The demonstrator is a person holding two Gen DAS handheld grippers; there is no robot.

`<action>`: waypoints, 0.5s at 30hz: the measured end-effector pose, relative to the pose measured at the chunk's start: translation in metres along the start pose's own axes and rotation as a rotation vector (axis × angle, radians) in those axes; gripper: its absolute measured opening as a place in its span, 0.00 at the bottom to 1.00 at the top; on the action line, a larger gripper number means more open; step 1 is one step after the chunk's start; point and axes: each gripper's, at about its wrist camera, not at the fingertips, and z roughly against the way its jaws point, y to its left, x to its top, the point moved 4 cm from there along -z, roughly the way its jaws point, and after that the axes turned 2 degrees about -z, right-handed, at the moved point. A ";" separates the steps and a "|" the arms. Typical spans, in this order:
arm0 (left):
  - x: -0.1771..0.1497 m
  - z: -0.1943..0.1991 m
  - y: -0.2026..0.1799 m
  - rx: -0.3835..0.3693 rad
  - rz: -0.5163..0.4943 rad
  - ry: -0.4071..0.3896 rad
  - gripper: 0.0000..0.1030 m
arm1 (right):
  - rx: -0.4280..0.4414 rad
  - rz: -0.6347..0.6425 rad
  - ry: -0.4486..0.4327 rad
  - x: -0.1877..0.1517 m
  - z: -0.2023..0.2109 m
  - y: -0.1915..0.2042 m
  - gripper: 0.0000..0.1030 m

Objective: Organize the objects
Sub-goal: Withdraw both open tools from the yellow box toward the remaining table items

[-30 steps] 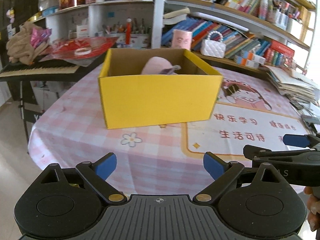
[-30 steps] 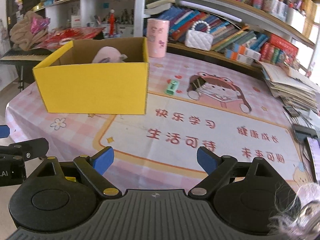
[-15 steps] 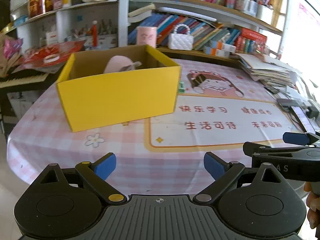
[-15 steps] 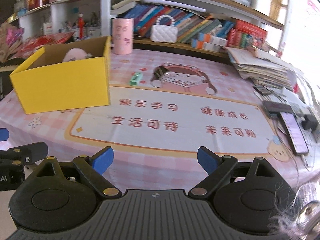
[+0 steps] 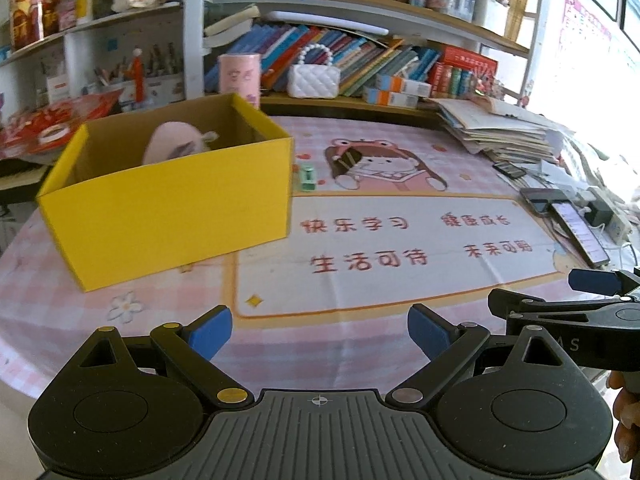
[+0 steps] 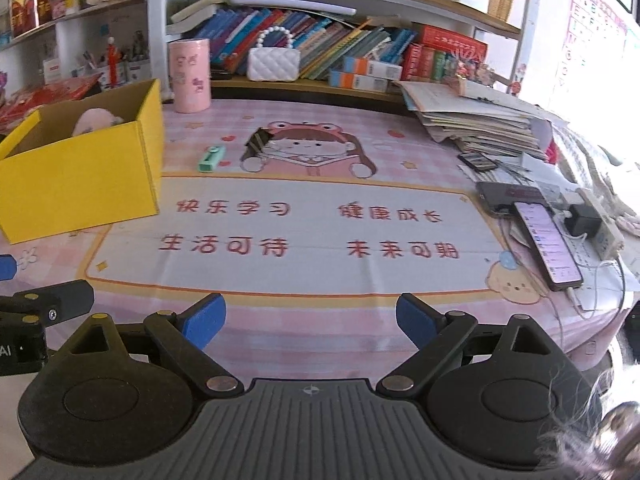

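From the left wrist, the left gripper (image 5: 319,335) hung over the near table edge, fingers spread wide and empty. The yellow box (image 5: 172,216) sat ahead to the left, a pink object (image 5: 170,146) inside; a small green item (image 5: 307,176) lay just right of it.

From the right wrist, the right gripper (image 6: 310,323) was likewise wide and empty; a phone (image 6: 547,246) lay at right

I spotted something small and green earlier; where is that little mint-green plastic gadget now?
The small mint-green plastic gadget lies flat on the pink checked tablecloth, just right of the yellow cardboard box and left of the cartoon girl print, in both views.
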 end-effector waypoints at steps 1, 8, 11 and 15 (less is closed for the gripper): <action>0.002 -0.003 -0.004 -0.008 -0.006 0.003 0.93 | -0.006 -0.003 0.000 0.000 -0.001 -0.004 0.90; 0.017 -0.025 -0.026 -0.043 -0.030 0.006 0.94 | -0.041 -0.022 0.014 0.009 -0.014 -0.030 0.90; 0.023 -0.034 -0.034 -0.047 -0.034 0.009 0.94 | -0.044 -0.024 0.021 0.014 -0.022 -0.038 0.90; 0.031 -0.044 -0.041 -0.039 -0.037 0.001 0.94 | -0.034 -0.022 0.031 0.024 -0.036 -0.046 0.90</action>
